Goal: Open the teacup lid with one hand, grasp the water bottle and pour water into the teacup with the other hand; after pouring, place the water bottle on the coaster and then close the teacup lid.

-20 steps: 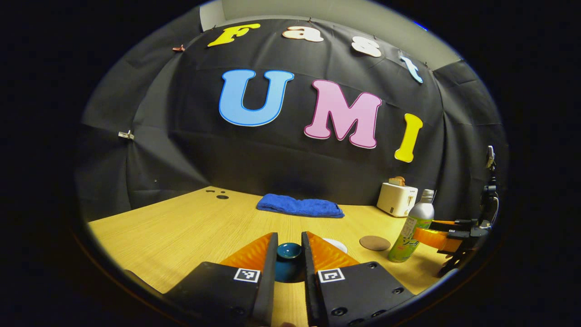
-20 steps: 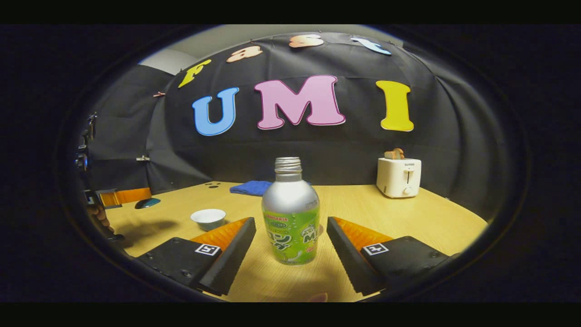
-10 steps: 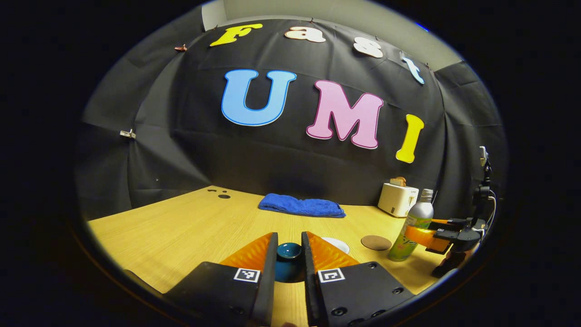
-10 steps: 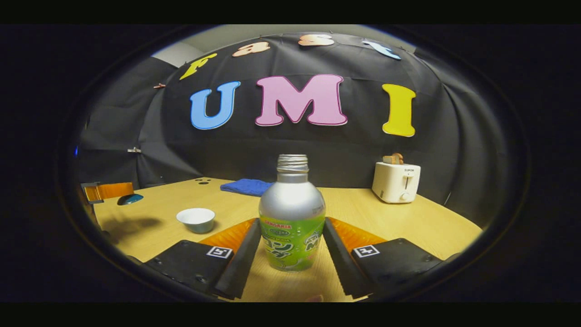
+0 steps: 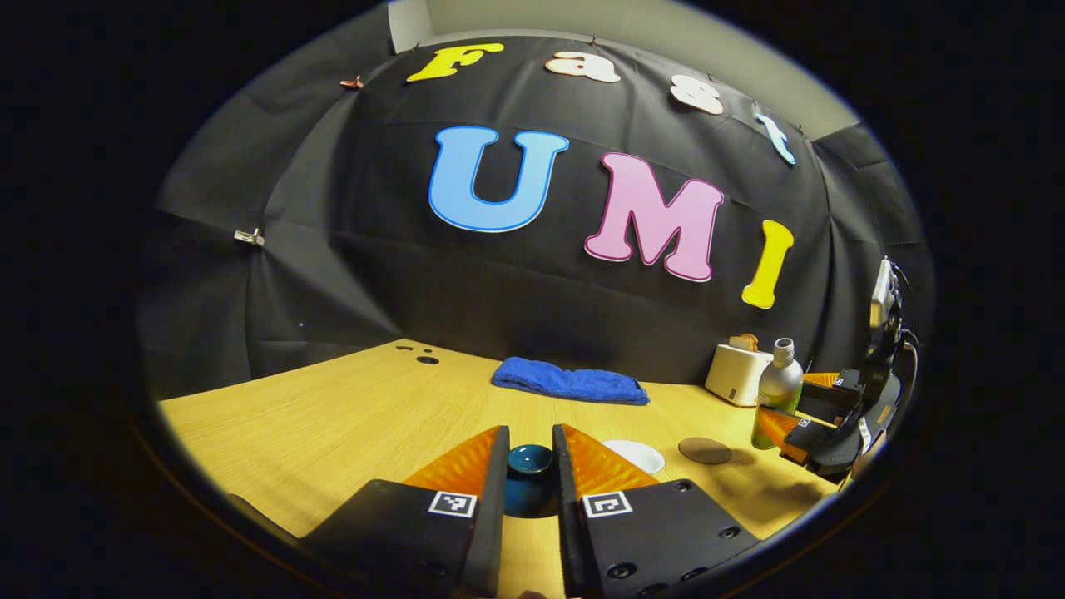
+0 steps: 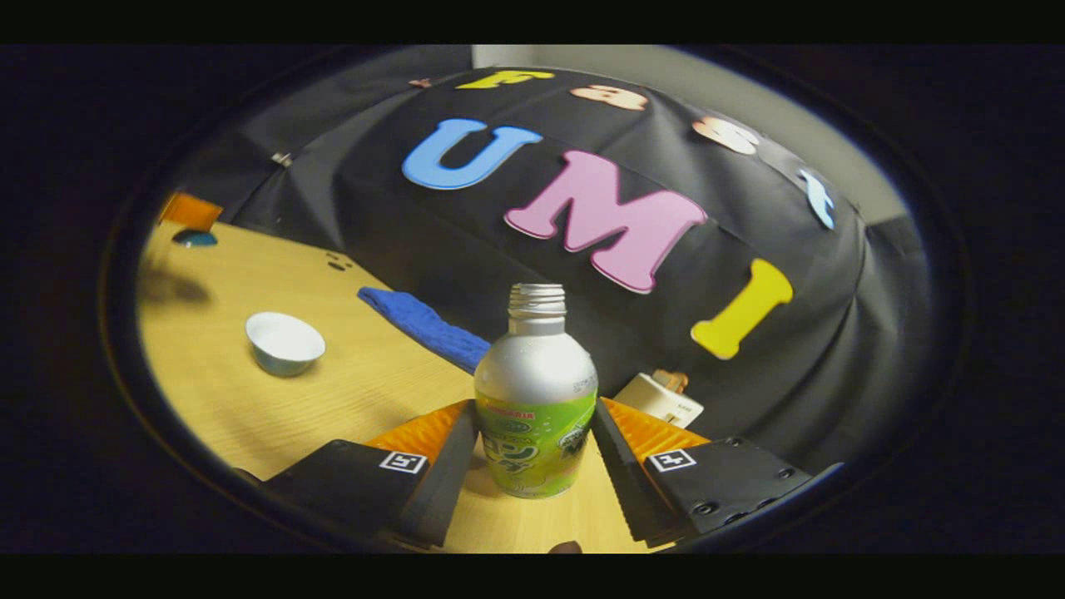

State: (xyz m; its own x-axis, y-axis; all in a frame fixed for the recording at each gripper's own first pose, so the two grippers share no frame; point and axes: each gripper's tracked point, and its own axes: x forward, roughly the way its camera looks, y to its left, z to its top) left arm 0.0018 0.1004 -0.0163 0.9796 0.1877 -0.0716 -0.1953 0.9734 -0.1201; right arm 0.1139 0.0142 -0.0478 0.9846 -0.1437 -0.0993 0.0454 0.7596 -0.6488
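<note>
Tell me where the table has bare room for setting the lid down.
Bare wood spreads over the table left of the left gripper, up to the blue towel. The coaster is bare too. It is crowded on the right: teacup, coaster, water bottle, right gripper and toaster.

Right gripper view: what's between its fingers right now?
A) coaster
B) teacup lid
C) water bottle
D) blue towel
C: in the right gripper view the right gripper has both fingers pressed against the sides of the water bottle, whose cap is off; the teacup sits uncovered farther off on the table.
</note>
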